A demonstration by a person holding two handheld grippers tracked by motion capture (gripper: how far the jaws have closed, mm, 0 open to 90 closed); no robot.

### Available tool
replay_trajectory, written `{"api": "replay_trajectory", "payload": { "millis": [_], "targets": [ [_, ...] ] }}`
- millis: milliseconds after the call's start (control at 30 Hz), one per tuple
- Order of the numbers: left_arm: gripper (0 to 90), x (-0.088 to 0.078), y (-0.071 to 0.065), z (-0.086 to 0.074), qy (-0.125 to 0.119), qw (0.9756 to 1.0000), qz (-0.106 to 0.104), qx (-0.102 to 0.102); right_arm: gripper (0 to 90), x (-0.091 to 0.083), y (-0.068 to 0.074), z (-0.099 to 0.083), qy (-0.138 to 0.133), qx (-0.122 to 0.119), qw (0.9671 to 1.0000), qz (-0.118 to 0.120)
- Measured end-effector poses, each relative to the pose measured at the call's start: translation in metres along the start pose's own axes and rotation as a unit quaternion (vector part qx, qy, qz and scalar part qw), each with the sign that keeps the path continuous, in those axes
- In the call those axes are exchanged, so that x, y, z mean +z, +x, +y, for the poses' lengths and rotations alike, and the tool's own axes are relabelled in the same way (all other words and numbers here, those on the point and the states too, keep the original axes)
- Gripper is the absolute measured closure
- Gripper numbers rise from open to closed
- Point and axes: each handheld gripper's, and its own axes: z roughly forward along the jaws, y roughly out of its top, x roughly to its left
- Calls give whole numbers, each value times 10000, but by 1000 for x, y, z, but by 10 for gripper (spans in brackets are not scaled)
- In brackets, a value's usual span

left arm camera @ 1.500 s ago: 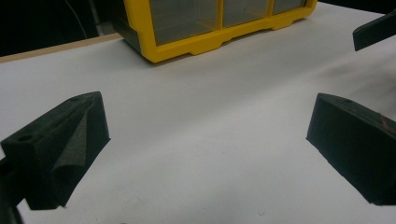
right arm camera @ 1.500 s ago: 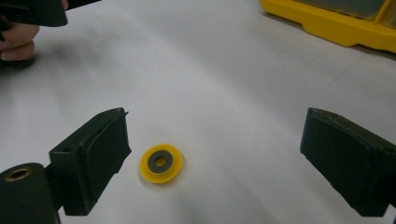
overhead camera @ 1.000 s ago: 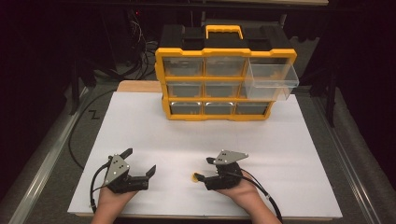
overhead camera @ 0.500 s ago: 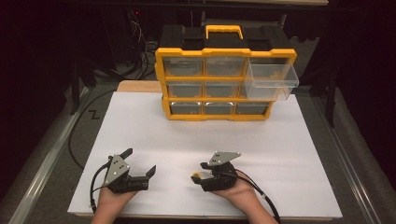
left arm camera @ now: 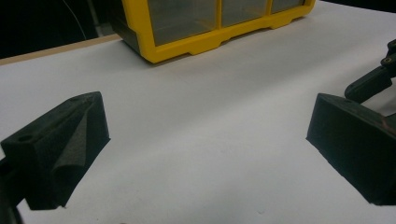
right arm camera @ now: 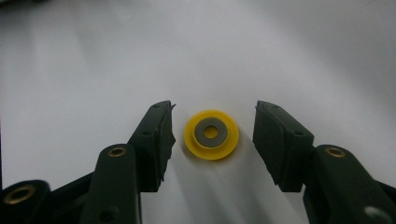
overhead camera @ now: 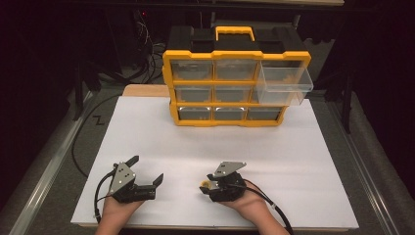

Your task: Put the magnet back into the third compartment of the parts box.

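Right gripper [right arm camera: 211, 140] straddling a small yellow wheel [right arm camera: 211, 134], jaws just closing yet not touching, lined up for a pinch. Left gripper [left arm camera: 205, 149] spread wide, holding nothing, parked clear on the white board [left arm camera: 201, 107].

Drawer contents [overhead camera: 230, 70] perhaps indiscernible

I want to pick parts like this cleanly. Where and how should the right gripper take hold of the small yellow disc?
Grip the yellow disc by its outer rim, coming down from above with one jaw on each side. It lies flat on the white sheet, so only the edge offers purchase. The right gripper already straddles it, jaws closing, not yet touching.
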Motion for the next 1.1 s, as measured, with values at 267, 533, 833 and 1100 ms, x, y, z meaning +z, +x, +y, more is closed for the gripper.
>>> {"api": "replay_trajectory", "payload": {
  "millis": [267, 533, 833, 1100],
  "targets": [
    [1, -1, 0, 0, 2, 10000, 20, -8, 551, 2, -1, 0, 90, -54, 9999, 9],
    [1, -1, 0, 0, -3, 10000, 27, -19, 563, 4, 4, 0, 110, -278, 9994, -172],
    [1, 0, 0, -1, 1, 10000, 24, -28, 575, 5, 6, 1, 178, -388, 9988, -252],
    [1, 1, -1, -1, 11, 10000, 24, -45, 612, 6, 5, 1, 218, -367, 9988, -228]
  ]
}}
